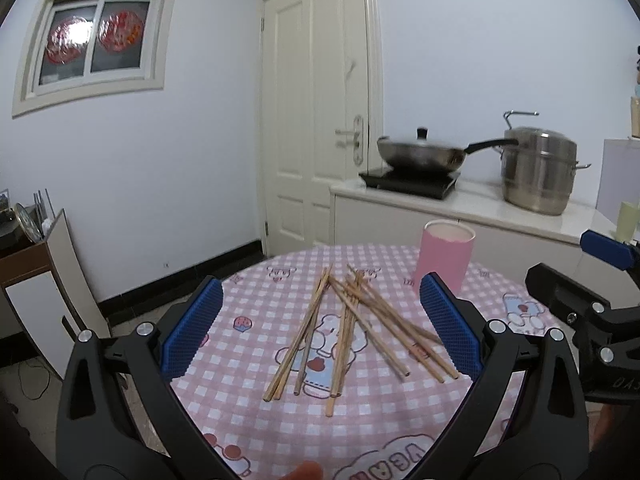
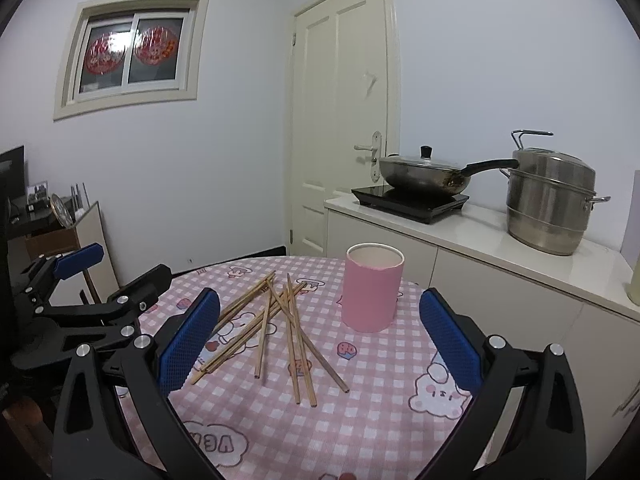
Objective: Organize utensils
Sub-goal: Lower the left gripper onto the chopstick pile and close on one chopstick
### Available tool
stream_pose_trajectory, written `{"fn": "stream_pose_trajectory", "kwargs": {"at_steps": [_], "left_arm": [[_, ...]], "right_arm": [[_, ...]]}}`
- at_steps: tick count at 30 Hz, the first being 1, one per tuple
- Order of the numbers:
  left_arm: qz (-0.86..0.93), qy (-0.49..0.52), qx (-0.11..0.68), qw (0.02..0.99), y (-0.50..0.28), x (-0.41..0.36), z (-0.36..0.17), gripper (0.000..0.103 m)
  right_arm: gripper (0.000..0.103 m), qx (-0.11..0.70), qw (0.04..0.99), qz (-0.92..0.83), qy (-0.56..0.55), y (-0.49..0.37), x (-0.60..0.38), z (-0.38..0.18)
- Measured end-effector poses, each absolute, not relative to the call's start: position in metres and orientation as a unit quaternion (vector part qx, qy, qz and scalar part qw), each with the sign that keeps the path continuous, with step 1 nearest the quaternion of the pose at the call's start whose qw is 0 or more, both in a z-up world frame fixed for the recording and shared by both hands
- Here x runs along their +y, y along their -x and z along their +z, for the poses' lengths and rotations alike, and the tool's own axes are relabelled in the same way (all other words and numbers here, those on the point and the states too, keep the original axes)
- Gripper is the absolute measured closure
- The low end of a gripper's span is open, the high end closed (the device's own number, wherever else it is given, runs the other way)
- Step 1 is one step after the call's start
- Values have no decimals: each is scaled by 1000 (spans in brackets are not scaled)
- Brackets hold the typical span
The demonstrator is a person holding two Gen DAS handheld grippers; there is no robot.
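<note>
Several wooden chopsticks (image 1: pixel 352 328) lie crossed in a loose pile on the round table with a pink checked cloth (image 1: pixel 360 420). Behind them on the right stands an upright pink cup (image 1: pixel 444 258), with nothing showing above its rim. My left gripper (image 1: pixel 320 328) hovers over the near side of the pile, open, nothing between its blue pads. In the right wrist view the chopsticks (image 2: pixel 280 328) lie left of the pink cup (image 2: pixel 372 290). My right gripper (image 2: pixel 320 336) is open and holds nothing. The left gripper (image 2: pixel 84 300) shows at the left edge there.
A white counter (image 2: pixel 500 248) stands behind the table with an induction hob, a lidded wok (image 2: pixel 424 172) and a steel steamer pot (image 2: pixel 552 204). A closed door (image 2: pixel 340 120) is at the back. A low cabinet (image 1: pixel 40 280) stands left. The right gripper (image 1: pixel 592 304) shows at right.
</note>
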State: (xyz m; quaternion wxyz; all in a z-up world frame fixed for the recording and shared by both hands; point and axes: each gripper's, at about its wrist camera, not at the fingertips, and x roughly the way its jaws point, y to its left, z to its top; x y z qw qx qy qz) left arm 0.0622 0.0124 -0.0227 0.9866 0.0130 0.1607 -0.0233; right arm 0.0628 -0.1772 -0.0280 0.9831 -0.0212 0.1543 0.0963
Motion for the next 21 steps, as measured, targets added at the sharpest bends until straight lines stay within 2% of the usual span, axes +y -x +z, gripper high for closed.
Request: {"fn": "stream_pose_trajectory", "kwargs": {"at_steps": [8,13,21], "left_arm": [[-45,-14,248,968,-116,31,-42,6],[-37,-21,277,960,-138,40,-54,6],[-36,-17,333,942,-182,50,-73,6]], "right_arm": [[7,193,975,106,41,-109,-162,-46],[7,229,966,119,16,-138,-168,-57],[7,261,956,131,34,-171,-163,-72]]}}
